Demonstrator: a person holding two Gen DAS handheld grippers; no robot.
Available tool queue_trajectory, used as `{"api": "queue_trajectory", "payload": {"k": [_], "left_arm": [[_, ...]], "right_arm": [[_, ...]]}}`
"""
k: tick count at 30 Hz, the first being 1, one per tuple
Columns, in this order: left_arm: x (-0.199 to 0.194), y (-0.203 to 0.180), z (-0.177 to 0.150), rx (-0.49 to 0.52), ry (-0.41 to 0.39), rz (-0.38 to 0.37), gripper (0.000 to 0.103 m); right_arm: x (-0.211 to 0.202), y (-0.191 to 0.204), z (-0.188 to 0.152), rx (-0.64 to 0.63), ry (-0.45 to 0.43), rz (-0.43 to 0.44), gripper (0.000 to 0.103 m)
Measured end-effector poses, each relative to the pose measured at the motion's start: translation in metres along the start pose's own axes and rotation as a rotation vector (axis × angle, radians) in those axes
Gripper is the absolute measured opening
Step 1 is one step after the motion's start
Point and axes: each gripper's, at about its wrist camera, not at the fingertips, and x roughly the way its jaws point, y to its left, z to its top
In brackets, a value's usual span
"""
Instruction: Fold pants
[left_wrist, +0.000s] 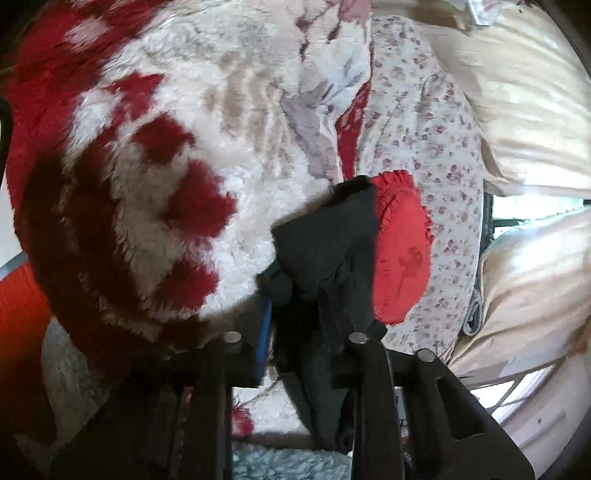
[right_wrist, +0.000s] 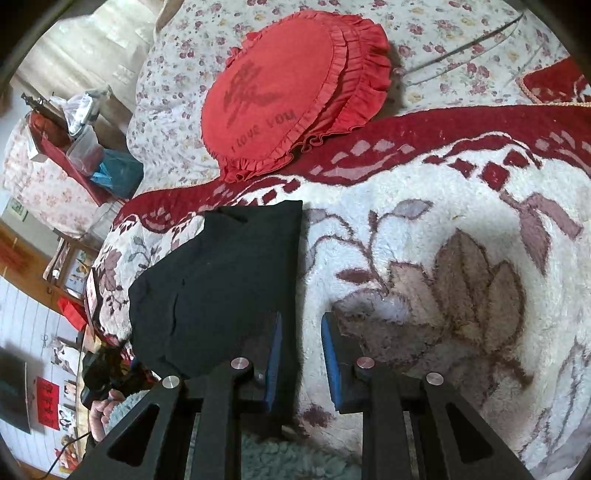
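Black pants (right_wrist: 221, 280) folded on blanket (right_wrist: 424, 229) (jaws apart)

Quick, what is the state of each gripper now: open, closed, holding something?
Left gripper: closed on the black pants.
Right gripper: open, holding nothing, beside the pants.

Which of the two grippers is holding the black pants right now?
The left gripper: black pants are bunched between its fingers. The right gripper is open, with only the fluffy blanket showing in the gap and the pants lying beside it.
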Motion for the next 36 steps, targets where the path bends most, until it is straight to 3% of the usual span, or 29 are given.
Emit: {"api": "queue_trajectory", "payload": {"k": [2, 4, 7, 9, 13, 15, 21, 24, 28, 29, 31, 34, 36], "left_arm": [[-0.004, -0.018, -0.004, 0.085, -0.014, 0.082, 0.015], [-0.009, -0.054, -0.014, 0.267, -0.055, 0.152, 0.014], [-0.010, -0.116, -0.041, 0.568, -0.073, 0.180, 0.014], [-0.004, -0.154, -0.063, 0.723, -0.046, 0.154, 0.014], [0.019, -0.221, -0.122, 1.006, 0.067, 0.079, 0.014], [0.038, -0.243, -0.150, 1.097, 0.152, 0.065, 0.014], [0.113, -0.263, -0.235, 1.364, 0.423, 0.159, 0.014], [0.137, -0.254, -0.255, 1.433, 0.497, 0.247, 0.014], [0.155, -0.239, -0.258, 1.409, 0.622, 0.299, 0.019], [0.152, -0.236, -0.260, 1.391, 0.650, 0.282, 0.020], [0.140, -0.232, -0.258, 1.302, 0.745, 0.165, 0.020], [0.108, -0.235, -0.237, 1.192, 0.731, 0.019, 0.020], [0.086, -0.233, -0.210, 1.142, 0.658, 0.003, 0.020]], "right_arm": [[0.001, -0.001, 0.001, 0.007, 0.006, 0.004, 0.021], [0.001, -0.003, 0.001, 0.014, 0.010, 0.014, 0.021], [0.001, -0.005, 0.001, 0.020, 0.007, 0.029, 0.021], [0.000, -0.006, 0.001, 0.024, 0.004, 0.038, 0.021], [-0.002, -0.008, 0.000, 0.033, -0.002, 0.058, 0.020], [-0.003, -0.010, 0.000, 0.043, -0.005, 0.073, 0.021], [-0.005, -0.019, -0.001, 0.082, -0.007, 0.112, 0.021], [-0.005, -0.020, -0.002, 0.086, -0.002, 0.121, 0.021], [-0.005, -0.021, -0.002, 0.087, -0.004, 0.124, 0.021], [-0.005, -0.022, -0.002, 0.089, -0.004, 0.125, 0.021], [-0.005, -0.023, -0.003, 0.094, -0.002, 0.124, 0.021], [-0.005, -0.023, -0.003, 0.094, 0.003, 0.121, 0.021], [-0.006, -0.022, -0.003, 0.093, -0.002, 0.114, 0.021]]}}
